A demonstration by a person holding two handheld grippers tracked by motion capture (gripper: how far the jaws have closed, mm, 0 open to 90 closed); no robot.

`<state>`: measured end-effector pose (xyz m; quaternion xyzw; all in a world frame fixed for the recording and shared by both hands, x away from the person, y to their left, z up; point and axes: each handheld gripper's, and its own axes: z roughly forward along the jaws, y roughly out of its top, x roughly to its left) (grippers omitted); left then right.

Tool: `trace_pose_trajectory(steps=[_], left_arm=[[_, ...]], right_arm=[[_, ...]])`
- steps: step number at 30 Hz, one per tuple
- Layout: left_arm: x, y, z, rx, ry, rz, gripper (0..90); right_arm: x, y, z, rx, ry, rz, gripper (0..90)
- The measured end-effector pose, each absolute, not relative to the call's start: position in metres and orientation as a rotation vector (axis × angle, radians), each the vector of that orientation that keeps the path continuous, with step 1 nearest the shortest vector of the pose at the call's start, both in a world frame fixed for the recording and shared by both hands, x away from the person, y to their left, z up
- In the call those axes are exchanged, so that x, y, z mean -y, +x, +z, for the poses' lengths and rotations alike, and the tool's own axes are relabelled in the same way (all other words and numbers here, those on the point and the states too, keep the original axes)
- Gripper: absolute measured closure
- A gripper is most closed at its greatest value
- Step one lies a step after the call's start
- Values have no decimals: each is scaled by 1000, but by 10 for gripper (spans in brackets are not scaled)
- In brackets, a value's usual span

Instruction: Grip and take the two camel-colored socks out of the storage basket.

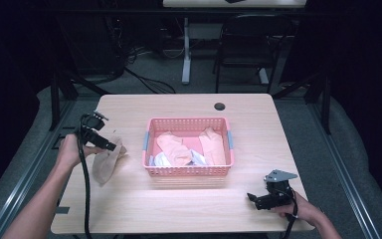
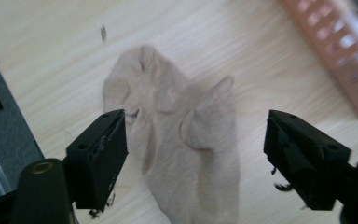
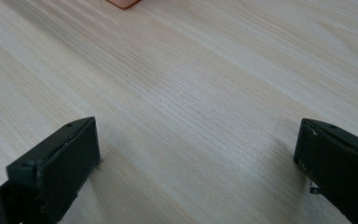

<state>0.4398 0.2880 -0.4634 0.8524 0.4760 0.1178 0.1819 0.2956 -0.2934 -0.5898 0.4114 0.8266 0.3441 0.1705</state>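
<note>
Two grippers work over the table [image 1: 129, 209]. The left gripper [image 1: 113, 147] is held level near the left edge, the forearm reaching in from the bottom left corner; its jaws stand wide, pads clear of the beige sock [image 2: 186, 140] that lies crumpled on the wood below them. The right gripper [image 1: 251, 197] rests low near the front right corner, jaws wide over bare wood. The pink basket [image 1: 189, 171] sits mid-table, with open wood between it and each gripper.
</note>
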Motion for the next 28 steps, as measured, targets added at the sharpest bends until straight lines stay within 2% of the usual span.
trace_pose_trajectory(steps=[6, 14, 23, 28], left_arm=[[-287, 398, -450, -1301, 2263, 512, 126], [-285, 350, -460, -1268, 2196, 602, 87], [-288, 307, -498, -1285, 2170, 571, 90], [-286, 293, -522, -1304, 2209, 550, 3]], right_arm=[[293, 296, -590, -2347, 1167, 977, 0], [293, 295, -590, -2346, 1168, 977, 0], [293, 295, -590, -2346, 1168, 977, 0], [293, 296, -590, -2348, 1171, 978, 0]])
